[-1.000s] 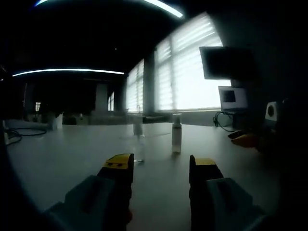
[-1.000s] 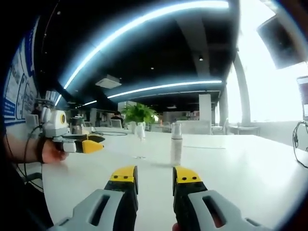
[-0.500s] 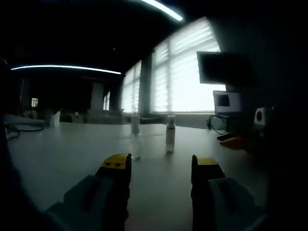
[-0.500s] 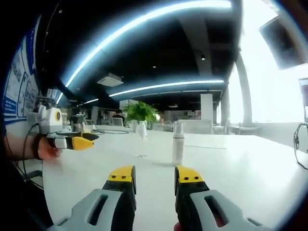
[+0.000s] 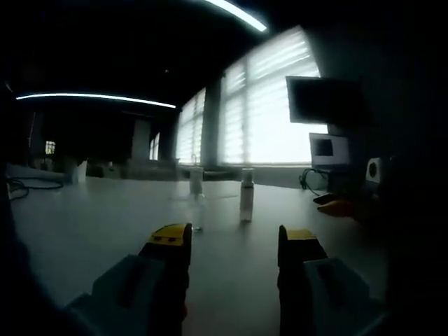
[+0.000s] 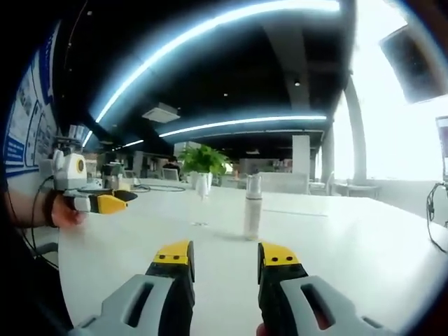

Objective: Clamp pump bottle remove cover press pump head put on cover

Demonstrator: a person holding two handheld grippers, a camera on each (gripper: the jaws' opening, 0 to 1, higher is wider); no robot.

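A small pale pump bottle stands upright on the white table, ahead of both grippers. Whether its cover is on, I cannot tell. Left of it stands a clear bottle with a white top. My left gripper is open, with nothing between its yellow-tipped jaws, well short of the bottles. It also shows in a hand as the left gripper at the table's left side. My right gripper is open and empty too. Its yellow tip, the right gripper, shows at the right.
A dark monitor hangs above a small lit screen by the bright blinded windows. Cables lie on the table at the left and at the right edge. A green plant stands beyond the table.
Both views have shifted slightly, and the bottles look a little smaller in the left gripper view. The right gripper's jaws stand a bit wider apart. The left gripper has drifted left in the right gripper view.
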